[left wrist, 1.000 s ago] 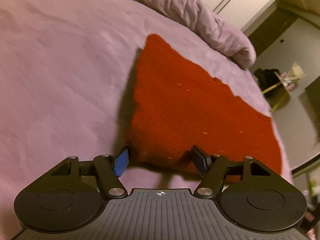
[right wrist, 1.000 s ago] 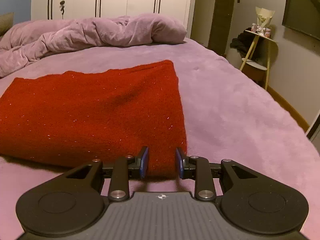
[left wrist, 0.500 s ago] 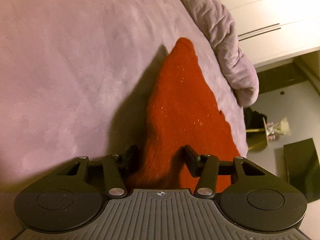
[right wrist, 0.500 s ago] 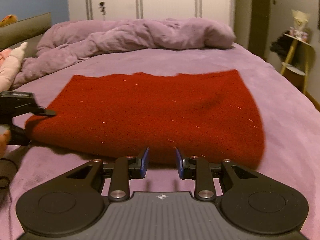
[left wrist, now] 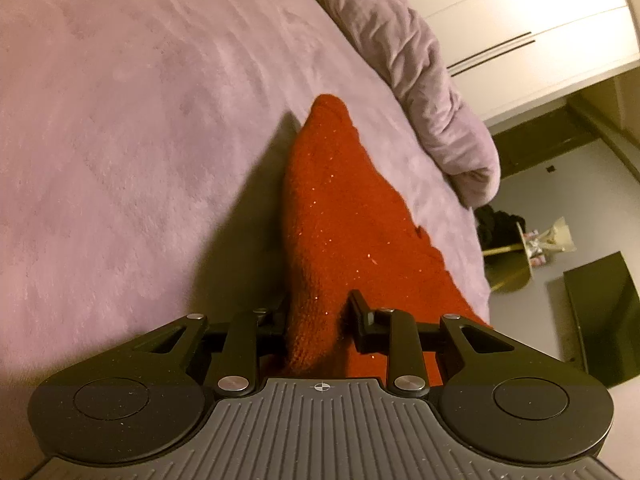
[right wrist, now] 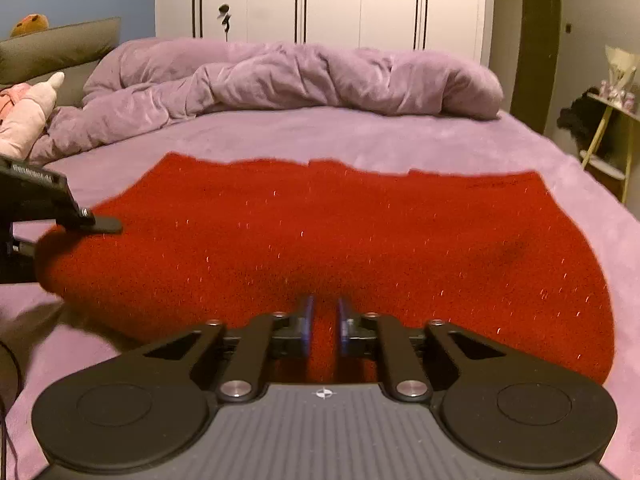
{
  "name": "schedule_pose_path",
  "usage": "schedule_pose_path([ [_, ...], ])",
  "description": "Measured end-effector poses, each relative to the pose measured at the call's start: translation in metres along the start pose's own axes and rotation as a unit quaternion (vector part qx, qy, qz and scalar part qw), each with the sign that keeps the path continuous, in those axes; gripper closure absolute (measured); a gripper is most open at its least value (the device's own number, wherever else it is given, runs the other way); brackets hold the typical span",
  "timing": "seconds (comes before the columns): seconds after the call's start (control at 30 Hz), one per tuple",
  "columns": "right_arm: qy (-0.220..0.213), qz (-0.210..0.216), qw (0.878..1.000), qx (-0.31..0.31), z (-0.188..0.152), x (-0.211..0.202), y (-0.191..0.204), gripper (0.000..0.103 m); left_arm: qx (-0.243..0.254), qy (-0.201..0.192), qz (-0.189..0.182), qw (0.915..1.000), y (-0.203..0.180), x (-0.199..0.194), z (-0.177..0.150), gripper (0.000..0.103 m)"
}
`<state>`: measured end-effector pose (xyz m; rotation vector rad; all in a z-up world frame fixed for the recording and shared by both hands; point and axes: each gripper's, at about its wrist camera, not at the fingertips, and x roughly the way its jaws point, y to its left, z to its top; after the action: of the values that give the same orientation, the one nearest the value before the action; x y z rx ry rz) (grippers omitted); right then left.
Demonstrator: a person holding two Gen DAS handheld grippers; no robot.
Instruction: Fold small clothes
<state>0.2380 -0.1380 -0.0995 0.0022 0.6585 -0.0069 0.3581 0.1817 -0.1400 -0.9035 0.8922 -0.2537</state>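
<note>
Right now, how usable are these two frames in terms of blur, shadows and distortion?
Left wrist: sharp, dark shadow beside the red knit, fisheye bends the bed edge. Right wrist: knit slightly motion-smeared, sparkles streaked; wardrobe soft; warm dim light.

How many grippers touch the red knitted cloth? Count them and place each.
2. The left gripper pinches the red knitted cloth at its left end; the right gripper closes on its near edge. None appears hidden.

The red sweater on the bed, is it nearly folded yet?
Not yet. The red sweater already looks doubled over once, lying mostly flat on the purple bed. Right now the left hand-held gripper pinches one end and lifts it, and the right hand-held gripper is closed on the near edge. Folding it smaller is left.
</note>
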Motion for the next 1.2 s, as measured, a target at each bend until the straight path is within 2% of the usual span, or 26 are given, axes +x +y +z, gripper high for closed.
schedule_pose_path([
  [0.07, -0.026, -0.009, 1.0, -0.001, 0.001, 0.0, 0.003, 0.095, -0.006, -0.004, -0.005, 1.0, 0.002, -0.003, -0.002, 0.073],
  [0.1, -0.021, -0.019, 1.0, -0.007, -0.001, 0.005, 0.003, 0.095, -0.006, -0.005, -0.005, 1.0, 0.001, -0.004, -0.002, 0.073],
  [0.13, -0.008, -0.027, 1.0, -0.013, -0.005, 0.016, 0.002, 0.095, -0.001, -0.006, -0.003, 1.0, 0.0, -0.004, -0.002, 0.073],
  [0.2, 0.056, -0.011, 0.998, -0.029, -0.016, 0.041, -0.001, 0.096, 0.007, -0.005, -0.002, 1.0, -0.005, -0.006, -0.002, 0.073],
  [0.23, 0.058, -0.008, 0.997, -0.05, -0.014, 0.041, -0.001, 0.097, 0.011, -0.005, -0.002, 0.9999, -0.007, -0.006, -0.001, 0.073],
  [0.3, 0.046, -0.007, 0.997, -0.056, 0.0, 0.034, -0.002, 0.099, 0.027, -0.009, -0.003, 0.9996, -0.011, -0.007, 0.0, 0.073],
  [0.4, -0.014, -0.011, 1.0, -0.023, 0.015, 0.026, -0.004, 0.099, 0.014, -0.006, 0.003, 0.9999, -0.007, -0.002, 0.0, 0.072],
  [0.43, -0.018, -0.015, 0.999, -0.023, 0.014, 0.032, -0.003, 0.098, 0.006, -0.004, 0.006, 1.0, -0.004, 0.0, -0.001, 0.072],
  [0.5, 0.011, -0.01, 0.999, -0.032, 0.004, 0.054, -0.001, 0.097, 0.0, -0.007, 0.007, 1.0, -0.001, -0.001, -0.002, 0.071],
  [0.6, 0.02, -0.03, 0.991, -0.129, 0.0, 0.062, 0.014, 0.098, 0.002, -0.016, 0.008, 0.9998, -0.005, -0.005, -0.003, 0.075],
  [0.67, 0.009, -0.033, 0.987, -0.154, 0.008, 0.05, 0.017, 0.098, 0.017, -0.028, 0.01, 0.9994, -0.015, -0.01, -0.004, 0.076],
  [0.8, -0.023, -0.037, 0.993, -0.107, 0.001, 0.019, 0.003, 0.098, 0.051, -0.044, 0.0, 0.9977, -0.044, -0.02, -0.007, 0.077],
  [0.93, -0.033, -0.075, 0.993, -0.08, -0.013, 0.005, -0.022, 0.098, 0.098, -0.044, -0.01, 0.9942, -0.076, -0.027, -0.016, 0.078],
  [1.0, 0.007, -0.073, 0.995, -0.071, -0.018, 0.017, -0.036, 0.098, 0.115, -0.043, -0.019, 0.9922, -0.092, -0.028, -0.021, 0.078],
  [1.03, 0.055, -0.052, 0.994, -0.073, -0.022, 0.031, -0.042, 0.097, 0.119, -0.041, -0.024, 0.9917, -0.1, -0.027, -0.024, 0.078],
  [1.07, 0.056, -0.045, 0.995, -0.071, -0.024, 0.034, -0.047, 0.097, 0.124, -0.038, -0.029, 0.9911, -0.107, -0.025, -0.028, 0.078],
  [1.1, 0.047, -0.044, 0.996, -0.066, -0.021, 0.03, -0.052, 0.098, 0.135, -0.036, -0.028, 0.9897, -0.116, -0.024, -0.032, 0.078],
  [1.2, -0.007, -0.085, 0.995, -0.048, -0.012, 0.008, -0.064, 0.098, 0.177, -0.029, -0.018, 0.9836, -0.14, -0.015, -0.05, 0.078],
])
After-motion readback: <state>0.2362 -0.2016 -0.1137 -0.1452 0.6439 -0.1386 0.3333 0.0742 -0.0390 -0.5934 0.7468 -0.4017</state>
